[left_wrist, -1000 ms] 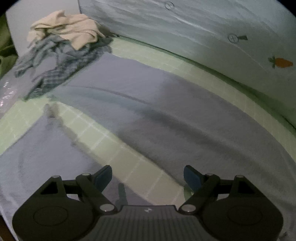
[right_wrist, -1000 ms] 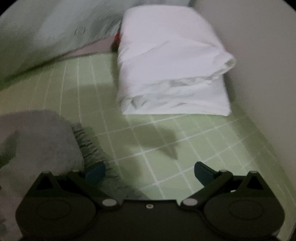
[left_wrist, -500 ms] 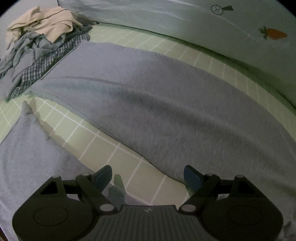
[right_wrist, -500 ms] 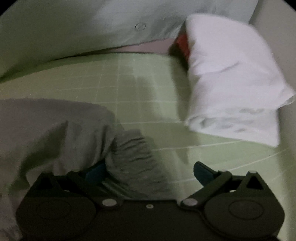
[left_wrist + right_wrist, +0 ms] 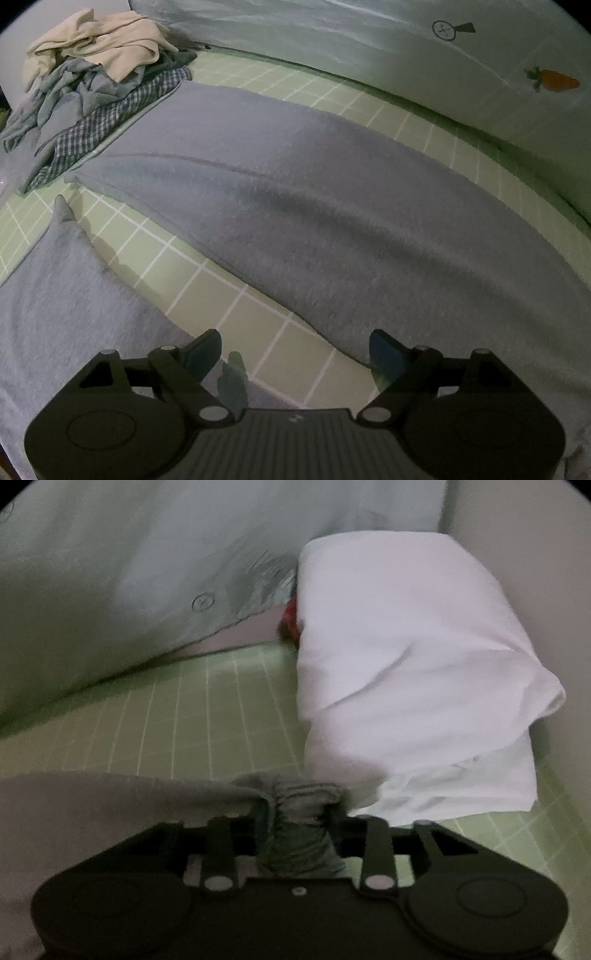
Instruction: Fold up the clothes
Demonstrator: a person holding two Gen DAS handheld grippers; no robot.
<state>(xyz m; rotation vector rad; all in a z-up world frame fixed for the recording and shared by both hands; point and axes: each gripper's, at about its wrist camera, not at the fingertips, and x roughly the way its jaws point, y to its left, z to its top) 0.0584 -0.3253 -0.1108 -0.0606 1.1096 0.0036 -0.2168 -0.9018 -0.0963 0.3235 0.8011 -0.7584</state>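
Observation:
A long grey garment [image 5: 332, 206] lies spread across the green checked bed sheet [image 5: 236, 317], with a second grey part [image 5: 66, 302] at the lower left. My left gripper [image 5: 295, 350] is open and empty, low over the sheet between the two grey parts. My right gripper [image 5: 297, 819] is shut on a bunched ribbed edge of the grey garment [image 5: 301, 805], whose body [image 5: 92, 805] trails to the left.
A heap of beige, blue and checked clothes [image 5: 96, 85] lies at the far left. A pale quilt with a carrot print [image 5: 554, 81] runs along the back. A folded white cloth [image 5: 406, 672] lies against the wall just right of my right gripper.
My right gripper has closed on the grey garment's ribbed edge, which lay loose between its open fingers half a second ago. My left gripper has barely shifted and stays open.

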